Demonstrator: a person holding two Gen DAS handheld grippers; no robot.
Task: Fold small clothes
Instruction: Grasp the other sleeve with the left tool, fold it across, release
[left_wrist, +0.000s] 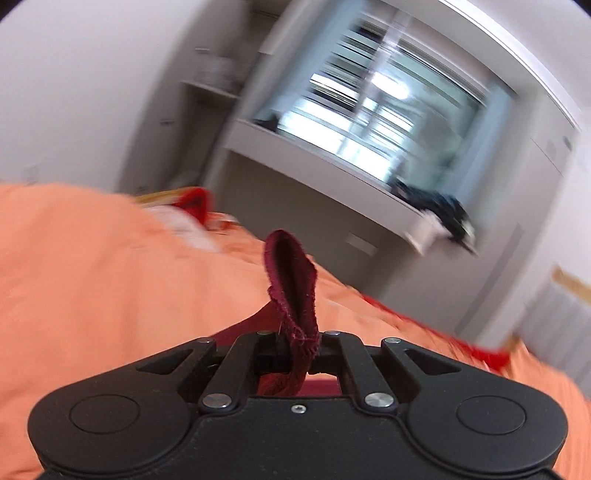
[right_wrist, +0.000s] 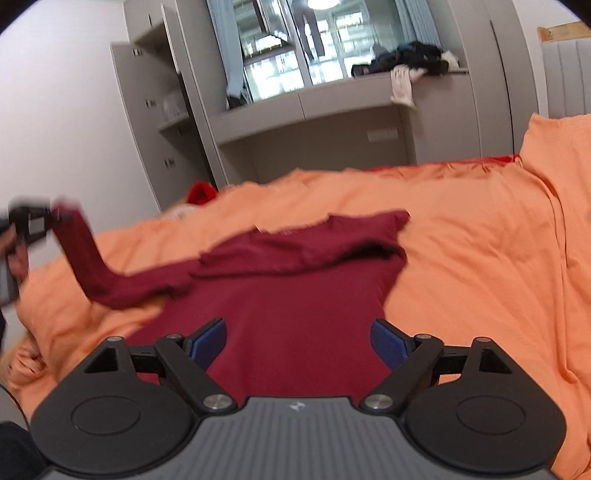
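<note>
A dark red long-sleeved shirt (right_wrist: 280, 295) lies on the orange bedcover (right_wrist: 480, 258), its right sleeve folded across the chest. My left gripper (left_wrist: 295, 347) is shut on the cuff of the left sleeve (left_wrist: 291, 288), which sticks up past the jaws. In the right wrist view the left gripper (right_wrist: 33, 221) holds that sleeve (right_wrist: 85, 254) lifted at the far left. My right gripper (right_wrist: 297, 341) is open and empty, low over the shirt's lower body, blue pads (right_wrist: 207, 341) on each side.
A grey desk and shelf unit (right_wrist: 314, 110) stands beyond the bed under a window, with dark clothes piled on it (right_wrist: 406, 59). A red item (right_wrist: 201, 192) lies at the bed's far edge. An orange pillow (right_wrist: 557, 155) sits at the right.
</note>
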